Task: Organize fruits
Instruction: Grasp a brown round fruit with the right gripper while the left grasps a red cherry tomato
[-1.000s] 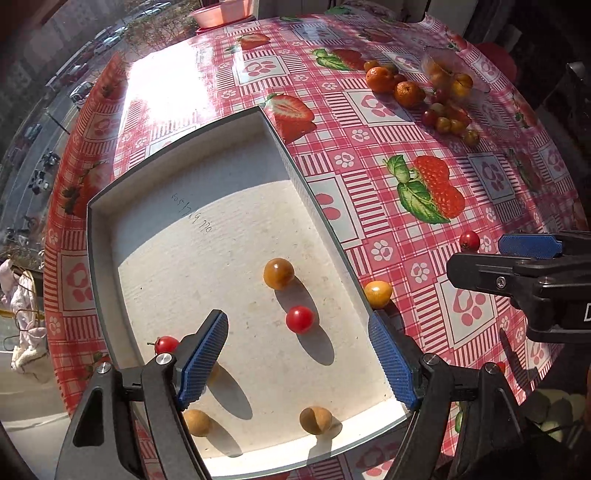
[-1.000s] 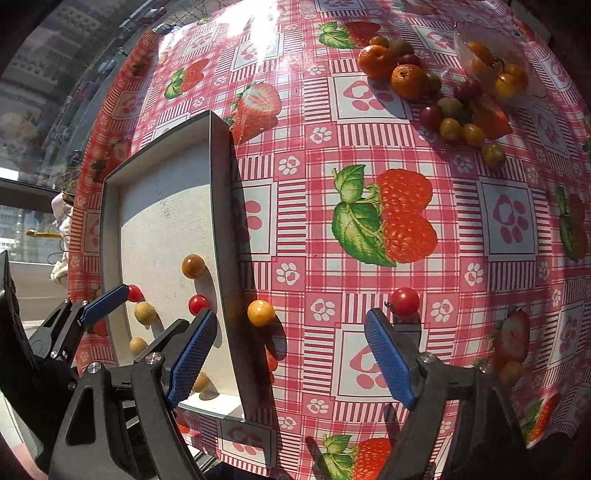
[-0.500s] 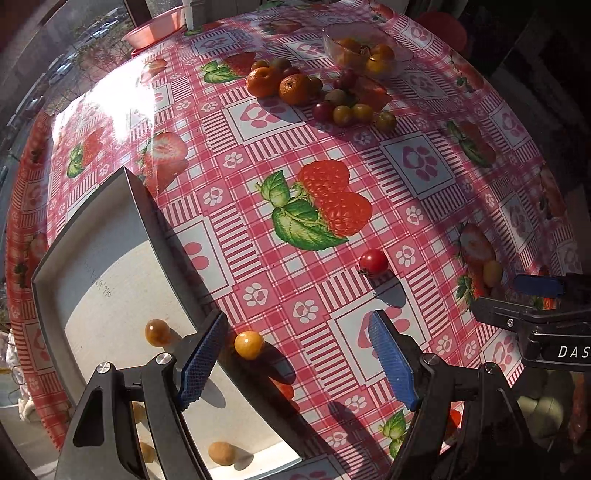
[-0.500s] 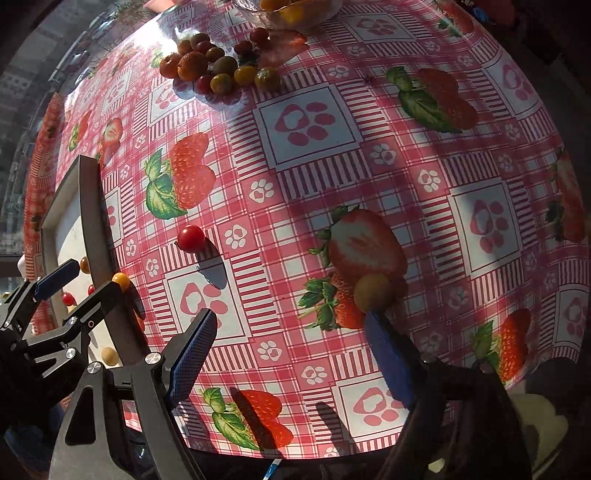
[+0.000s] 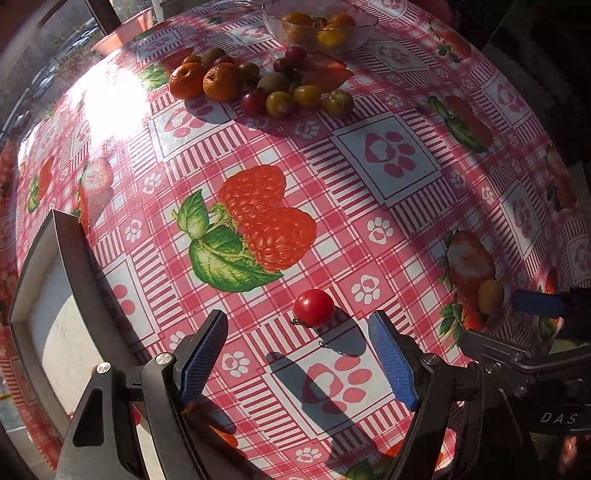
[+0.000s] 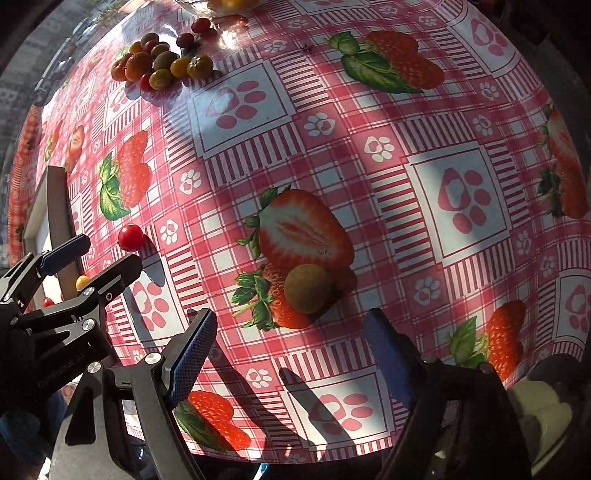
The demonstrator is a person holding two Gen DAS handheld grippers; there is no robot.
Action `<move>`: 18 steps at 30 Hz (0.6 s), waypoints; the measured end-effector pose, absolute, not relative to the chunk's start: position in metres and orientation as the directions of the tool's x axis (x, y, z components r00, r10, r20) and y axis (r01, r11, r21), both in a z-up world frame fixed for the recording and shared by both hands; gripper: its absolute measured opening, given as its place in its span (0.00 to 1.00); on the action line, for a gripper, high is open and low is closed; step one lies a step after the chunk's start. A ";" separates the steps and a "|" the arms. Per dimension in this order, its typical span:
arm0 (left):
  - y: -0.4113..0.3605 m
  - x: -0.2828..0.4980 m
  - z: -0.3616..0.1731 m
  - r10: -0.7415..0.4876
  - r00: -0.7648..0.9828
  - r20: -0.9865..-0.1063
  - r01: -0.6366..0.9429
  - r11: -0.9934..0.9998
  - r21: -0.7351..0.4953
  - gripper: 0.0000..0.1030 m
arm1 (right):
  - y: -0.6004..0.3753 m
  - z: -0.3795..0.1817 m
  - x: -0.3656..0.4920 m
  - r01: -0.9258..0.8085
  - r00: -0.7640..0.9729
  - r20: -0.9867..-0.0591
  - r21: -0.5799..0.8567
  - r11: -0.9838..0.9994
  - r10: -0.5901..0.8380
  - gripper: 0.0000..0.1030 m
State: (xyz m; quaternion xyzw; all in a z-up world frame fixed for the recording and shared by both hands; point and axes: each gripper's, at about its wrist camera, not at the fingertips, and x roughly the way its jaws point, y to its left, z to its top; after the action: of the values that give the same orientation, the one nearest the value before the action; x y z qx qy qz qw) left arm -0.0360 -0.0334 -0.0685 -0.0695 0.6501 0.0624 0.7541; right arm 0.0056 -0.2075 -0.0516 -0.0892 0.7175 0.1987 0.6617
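A red cherry tomato [image 5: 314,302] lies on the strawberry tablecloth just ahead of my open left gripper [image 5: 297,356]; it also shows in the right wrist view [image 6: 130,237]. A brown-green round fruit [image 6: 308,288] lies just ahead of my open right gripper [image 6: 288,354]; it shows at the right in the left wrist view [image 5: 490,295]. The grey tray [image 5: 74,266] is at the left, its inside mostly hidden. A small yellow fruit [image 6: 82,281] sits by the tray's wall. The left gripper [image 6: 88,254] shows at the left in the right wrist view.
A pile of tangerines and small tomatoes [image 5: 258,85] lies at the far side, next to a clear bowl [image 5: 317,26] with orange fruit. A pink dish [image 5: 122,31] is at the far left. The table's near edge [image 6: 295,458] is close under the right gripper.
Both grippers swung right, away from the tray. The red tomato now lies between the left fingers' line; the brown-green fruit has come close ahead of the right gripper.
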 end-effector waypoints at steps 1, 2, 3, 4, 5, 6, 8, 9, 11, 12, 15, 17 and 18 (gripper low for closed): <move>-0.035 -0.034 -0.071 0.008 0.142 -0.990 -0.183 0.983 -0.019 0.77 | -0.208 -0.053 0.006 -0.395 -0.107 -0.985 0.165 0.904 0.133 0.82; -0.036 -0.032 -0.072 0.010 0.137 -0.990 -0.183 0.983 -0.016 0.77 | -0.207 -0.055 0.007 -0.400 -0.108 -0.985 0.164 0.901 0.132 0.82; -0.036 -0.031 -0.074 0.010 0.136 -0.991 -0.184 0.983 -0.015 0.77 | -0.207 -0.057 0.008 -0.405 -0.108 -0.986 0.162 0.900 0.129 0.82; -0.038 -0.030 -0.075 0.009 0.132 -0.991 -0.186 0.982 -0.016 0.77 | -0.206 -0.058 0.008 -0.410 -0.108 -0.986 0.160 0.898 0.127 0.82; -0.038 -0.027 -0.077 0.009 0.126 -0.992 -0.188 0.982 -0.014 0.77 | -0.207 -0.059 0.008 -0.417 -0.108 -0.986 0.158 0.895 0.124 0.81; -0.038 -0.026 -0.078 0.010 0.124 -0.992 -0.190 0.982 -0.013 0.75 | -0.206 -0.060 0.008 -0.423 -0.109 -0.987 0.156 0.893 0.121 0.80; -0.044 -0.025 -0.084 0.015 0.108 -0.994 -0.194 0.981 -0.007 0.61 | -0.204 -0.061 0.006 -0.439 -0.101 -0.989 0.142 0.887 0.108 0.69; -0.044 -0.024 -0.086 0.015 0.111 -0.994 -0.196 0.981 -0.007 0.60 | -0.203 -0.060 0.005 -0.449 -0.095 -0.990 0.136 0.883 0.105 0.66; -0.045 -0.025 -0.085 0.010 0.122 -0.992 -0.198 0.980 -0.015 0.50 | -0.198 -0.059 0.002 -0.465 -0.088 -0.991 0.134 0.875 0.105 0.49; -0.046 -0.025 -0.085 0.008 0.128 -0.992 -0.194 0.981 -0.017 0.39 | -0.197 -0.058 0.001 -0.470 -0.087 -0.991 0.134 0.873 0.105 0.44; -0.045 -0.026 -0.084 -0.018 0.134 -0.991 -0.187 0.981 -0.043 0.26 | -0.196 -0.057 0.000 -0.467 -0.096 -0.988 0.150 0.872 0.119 0.26; -0.036 -0.028 -0.079 -0.043 0.141 -0.989 -0.202 0.977 -0.071 0.26 | -0.195 -0.055 0.000 -0.463 -0.097 -0.987 0.159 0.872 0.128 0.26; -0.035 -0.030 -0.078 -0.046 0.145 -0.988 -0.208 0.975 -0.076 0.26 | -0.194 -0.054 0.001 -0.462 -0.098 -0.986 0.167 0.871 0.136 0.26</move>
State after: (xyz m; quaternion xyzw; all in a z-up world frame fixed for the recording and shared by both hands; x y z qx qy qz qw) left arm -0.0297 -0.0346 -0.0780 -0.0974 0.6515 0.0539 0.7505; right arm 0.0012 -0.1939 -0.0541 -0.1154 0.7057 0.2262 0.6614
